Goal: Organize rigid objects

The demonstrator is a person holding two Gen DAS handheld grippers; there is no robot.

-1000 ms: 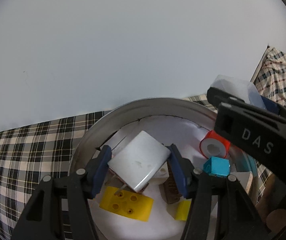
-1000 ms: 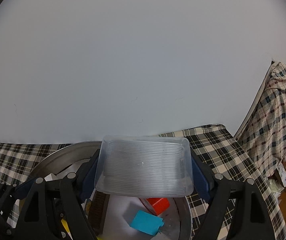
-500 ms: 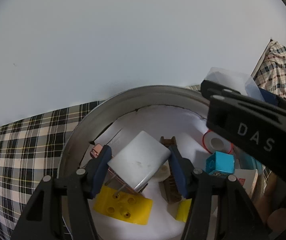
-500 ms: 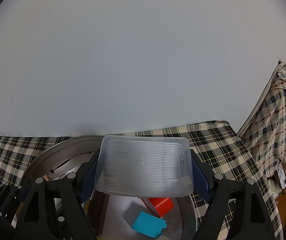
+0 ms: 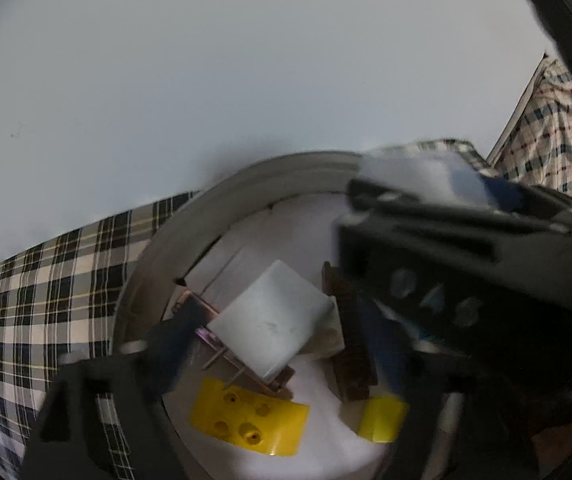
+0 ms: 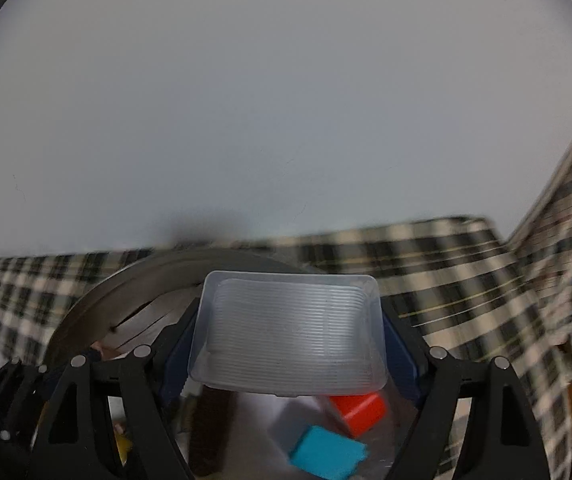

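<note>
We see a white block [image 5: 272, 322] gripped between the fingers of the left gripper [image 5: 274, 332], held over a round metal tin [image 5: 174, 232]. Inside the tin lie a yellow brick [image 5: 248, 422], a red block [image 6: 360, 406] and a blue block [image 6: 328, 454]. The right gripper [image 6: 288, 338] clamps a clear ribbed tray [image 6: 290, 332] above the same tin. A plaid cloth [image 5: 38, 304] lies beneath.

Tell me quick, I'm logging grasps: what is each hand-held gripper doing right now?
Left hand-held gripper: closed on the white block.
Right hand-held gripper: closed on the clear plastic tray.
</note>
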